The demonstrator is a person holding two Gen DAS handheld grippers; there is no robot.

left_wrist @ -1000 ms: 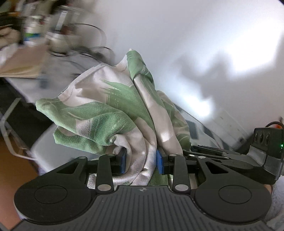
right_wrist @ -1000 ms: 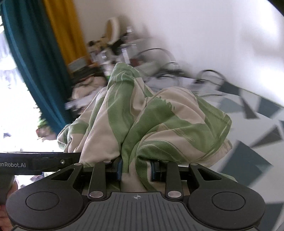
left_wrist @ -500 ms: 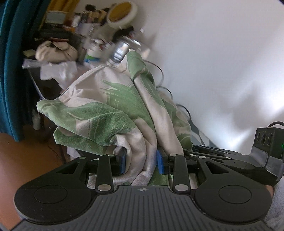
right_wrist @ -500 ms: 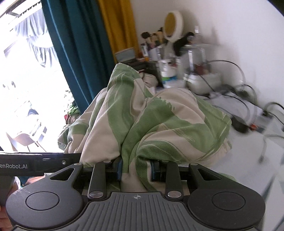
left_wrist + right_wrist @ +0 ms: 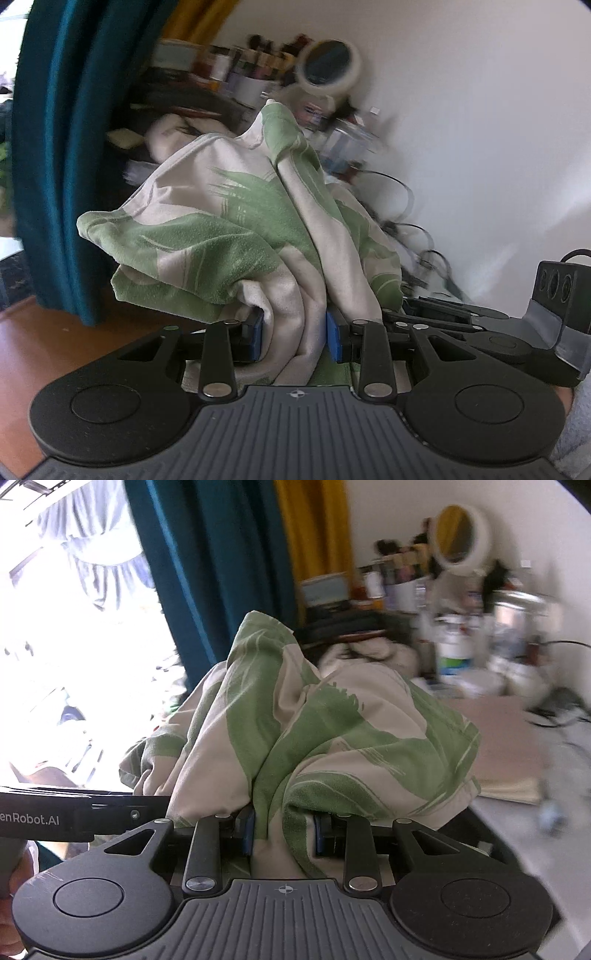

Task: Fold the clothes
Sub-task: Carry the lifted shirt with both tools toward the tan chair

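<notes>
Both grippers we hold level and side by side, pointing toward a teal curtain (image 5: 62,166) and a cluttered shelf. Our left gripper (image 5: 294,338) pinches a bunched fold of the green-and-cream cloth (image 5: 236,229) between its blue pads; our right gripper (image 5: 283,830) clamps another fold of it. We carry the cloth in the air, heaped over both sets of fingers.
</notes>
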